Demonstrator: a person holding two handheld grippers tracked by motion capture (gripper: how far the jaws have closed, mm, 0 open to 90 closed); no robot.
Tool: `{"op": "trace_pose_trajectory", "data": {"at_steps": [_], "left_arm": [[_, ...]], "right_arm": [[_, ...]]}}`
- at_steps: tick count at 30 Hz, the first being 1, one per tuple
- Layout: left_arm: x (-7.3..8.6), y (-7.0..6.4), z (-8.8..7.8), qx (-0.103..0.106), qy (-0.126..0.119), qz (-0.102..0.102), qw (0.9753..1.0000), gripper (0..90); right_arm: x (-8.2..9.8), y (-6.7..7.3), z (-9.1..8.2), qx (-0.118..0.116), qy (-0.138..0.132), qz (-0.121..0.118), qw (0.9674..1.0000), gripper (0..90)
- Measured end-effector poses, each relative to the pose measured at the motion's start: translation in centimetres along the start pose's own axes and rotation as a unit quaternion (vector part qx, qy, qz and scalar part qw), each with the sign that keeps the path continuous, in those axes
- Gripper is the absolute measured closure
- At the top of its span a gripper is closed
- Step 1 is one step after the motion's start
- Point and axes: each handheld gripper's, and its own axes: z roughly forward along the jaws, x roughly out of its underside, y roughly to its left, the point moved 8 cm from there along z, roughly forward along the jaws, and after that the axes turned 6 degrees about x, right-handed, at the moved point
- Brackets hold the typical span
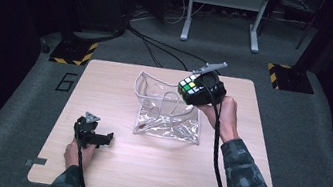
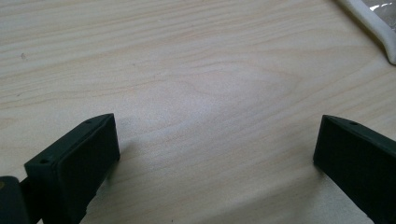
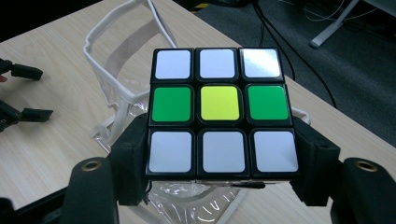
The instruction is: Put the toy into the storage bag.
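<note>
A scrambled puzzle cube with white, green and yellow stickers hangs above the right rim of a clear plastic bag with white trim. My right gripper is shut on it. In the right gripper view the cube sits between the two black jaws of the right gripper, their pads pressing its left and right sides, with the bag open below and behind it. My left gripper rests on the table at the front left, open. Nothing lies between the left gripper jaws but bare wood.
A bit of the bag's white trim crosses the top right corner of the left gripper view. Beyond the table lie grey carpet, black cables, a white stand's legs and two yellow-black striped floor plates.
</note>
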Motion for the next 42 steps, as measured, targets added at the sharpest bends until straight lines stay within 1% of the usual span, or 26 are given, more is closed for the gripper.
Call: {"op": "trace_pose_trajectory", "data": {"at_steps": [2,3,7,8,9,10,12,13,14,16,18,20,23,24,25,26,27,31,32,34,35,36,37,38,40,42], "left_arm": [[0.0,0.0,0.0,0.0,0.0,0.0,1.0,0.0],[0.0,0.0,0.0,0.0,0.0,0.0,1.0,0.0],[0.0,0.0,0.0,0.0,0.0,0.0,1.0,0.0],[0.0,0.0,0.0,0.0,0.001,0.001,1.0,0.0],[0.0,0.0,0.0,0.0,0.0,0.0,1.0,0.0],[0.0,0.0,0.0,0.0,0.0,0.0,1.0,0.0],[0.0,0.0,0.0,0.0,0.001,0.0,1.0,0.0],[0.0,0.0,0.0,0.0,0.0,0.0,1.0,0.0],[0.0,0.0,0.0,0.0,0.0,0.0,1.0,0.0],[0.0,0.0,0.0,0.0,0.001,0.001,1.0,0.0],[0.0,0.0,0.0,0.0,0.0,0.0,1.0,0.0],[0.0,0.0,0.0,0.0,0.002,0.0,1.0,0.0],[0.0,0.0,0.0,0.0,0.002,0.0,1.0,0.0],[0.0,0.0,0.0,0.0,0.0,0.001,1.0,0.0],[0.0,0.0,0.0,0.0,0.001,0.0,1.0,0.0],[0.0,0.0,0.0,0.0,0.0,0.0,1.0,0.0],[0.0,0.0,0.0,0.0,0.0,0.0,1.0,0.0],[0.0,0.0,0.0,0.0,0.0,0.0,1.0,0.0],[0.0,0.0,0.0,0.0,0.002,0.001,1.0,0.0],[0.0,0.0,0.0,0.0,0.0,0.0,1.0,0.0],[0.0,0.0,0.0,0.0,0.0,0.0,1.0,0.0],[0.0,0.0,0.0,0.0,0.0,0.0,1.0,0.0],[0.0,0.0,0.0,0.0,0.0,0.0,1.0,0.0],[0.0,0.0,0.0,0.0,0.002,0.0,1.0,0.0],[0.0,0.0,0.0,0.0,0.0,0.0,1.0,0.0],[0.0,0.0,0.0,0.0,0.002,0.001,1.0,0.0]], "right_arm": [[0.0,0.0,0.4,0.0,0.006,0.005,1.0,33.5],[0.0,-0.1,0.6,0.0,0.004,0.001,1.0,33.5],[0.0,0.0,1.4,0.0,0.019,0.01,0.9998,33.5],[-0.1,-0.1,1.7,-0.001,0.018,0.005,0.9998,33.5],[0.0,0.0,1.8,-0.001,0.023,0.01,0.9997,33.5],[0.0,-0.2,2.0,0.0,0.023,0.001,0.9997,33.5],[0.0,-0.2,2.4,-0.001,0.026,0.006,0.9997,33.5],[-0.1,-0.1,2.6,0.0,0.027,0.012,0.9996,33.5],[-0.2,-0.2,2.8,0.0,0.024,0.007,0.9997,33.5],[-0.1,-0.2,3.2,-0.001,0.027,0.012,0.9996,33.5],[0.0,-0.3,3.7,-0.002,0.032,0.009,0.9995,33.5],[0.2,-0.1,4.0,-0.003,0.041,0.016,0.9991,33.5],[0.4,-0.2,4.7,-0.003,0.049,0.005,0.9988,33.5],[0.4,-0.1,4.8,-0.002,0.05,0.007,0.9987,33.5],[0.5,-0.1,4.9,0.0,0.058,0.012,0.9982,33.5],[0.5,-0.2,5.0,0.001,0.056,0.007,0.9984,33.5],[0.6,-0.2,5.1,0.001,0.062,0.011,0.998,33.5],[0.9,-0.5,5.5,0.01,0.072,0.008,0.9973,33.5],[0.9,-0.5,5.5,0.011,0.075,0.015,0.997,33.5],[0.9,-0.7,5.7,0.017,0.074,0.007,0.9971,33.5],[1.0,-0.7,5.8,0.018,0.076,0.01,0.9969,33.5],[1.1,-0.6,5.8,0.019,0.084,0.014,0.9962,33.5],[1.1,-0.7,5.9,0.021,0.086,0.014,0.996,33.5],[1.1,-0.8,6.0,0.023,0.08,0.006,0.9965,33.5],[1.2,-0.8,6.1,0.024,0.086,0.017,0.9959,33.5],[1.4,-1.0,6.3,0.026,0.084,0.014,0.9961,33.5]]}}
